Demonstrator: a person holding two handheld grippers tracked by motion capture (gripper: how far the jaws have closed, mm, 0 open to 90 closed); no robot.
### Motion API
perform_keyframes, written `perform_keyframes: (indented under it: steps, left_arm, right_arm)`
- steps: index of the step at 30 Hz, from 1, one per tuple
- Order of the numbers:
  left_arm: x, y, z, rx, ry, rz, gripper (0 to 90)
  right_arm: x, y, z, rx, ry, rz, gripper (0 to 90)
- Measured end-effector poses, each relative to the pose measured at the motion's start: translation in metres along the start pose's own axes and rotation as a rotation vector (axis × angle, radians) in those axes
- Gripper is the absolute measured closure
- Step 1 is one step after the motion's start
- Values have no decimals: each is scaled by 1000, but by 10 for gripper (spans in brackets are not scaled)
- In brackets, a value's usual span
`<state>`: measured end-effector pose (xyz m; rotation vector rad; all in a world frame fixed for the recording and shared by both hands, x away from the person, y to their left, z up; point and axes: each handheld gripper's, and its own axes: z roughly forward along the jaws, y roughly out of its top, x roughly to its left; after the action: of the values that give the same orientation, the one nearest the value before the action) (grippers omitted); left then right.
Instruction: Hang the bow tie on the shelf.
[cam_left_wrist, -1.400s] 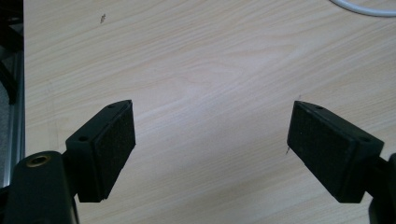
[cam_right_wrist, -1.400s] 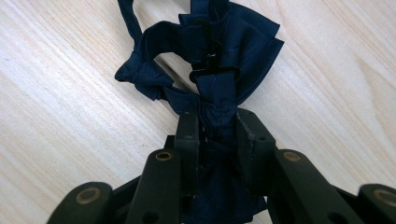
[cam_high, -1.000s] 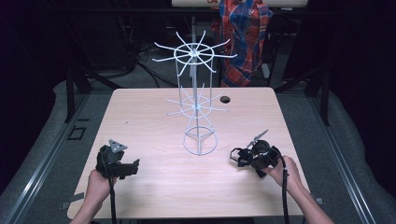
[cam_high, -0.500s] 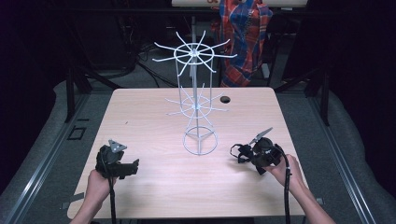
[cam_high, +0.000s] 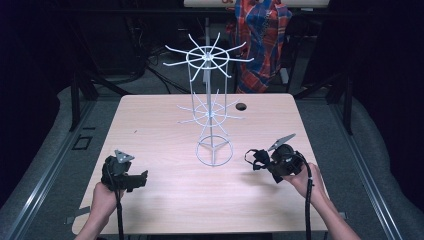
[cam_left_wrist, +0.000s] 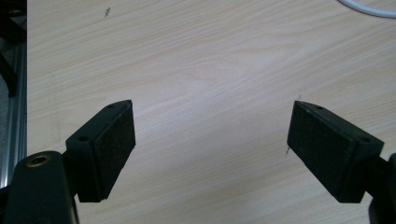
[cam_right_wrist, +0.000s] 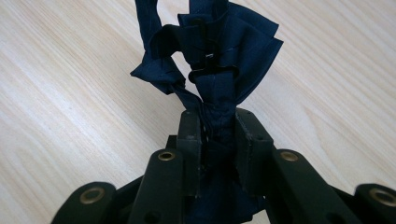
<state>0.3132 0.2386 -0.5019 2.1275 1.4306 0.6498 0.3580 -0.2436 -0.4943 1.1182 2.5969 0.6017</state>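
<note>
The person's two forearms come in from the bottom edge of the high view, one at each side. The left hand holds the left gripper low, close above the tabletop, and its jaws stand wide apart with nothing between them. The right hand holds the right gripper turned toward the middle. Its jaws are pressed together on a dark blue cloth, which sticks out past them.

A pale wooden table stands on grey floor, dark surroundings.
</note>
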Motion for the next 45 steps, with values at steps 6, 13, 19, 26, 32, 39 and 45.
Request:
perform_keyframes:
  steps: [6,13,19,26,32,39,45]
  left_arm:
    - [-1,0,-2,-4,8,3,155]
    - [2,-1,-1,-3,15,-17,156]
    - [3,-2,-2,2,21,-25,156]
    - [4,-2,-2,-3,20,-24,155]
    - [1,-1,-1,-1,13,-9,156]
    - [3,-1,-1,-1,14,-16,155]
    - [4,-2,-2,1,4,-10,155]
  right_arm:
    - [-1,7,-11,-38,-1,-2,740]
    - [-9,19,-21,-80,3,-2,741]
    - [-11,33,-26,-138,25,1,741]
    - [-8,34,-26,-153,28,-3,741]
    - [-8,34,-33,-180,45,3,741]
    - [-9,34,-42,-220,69,17,743]
    - [-8,37,-47,-249,78,26,743]
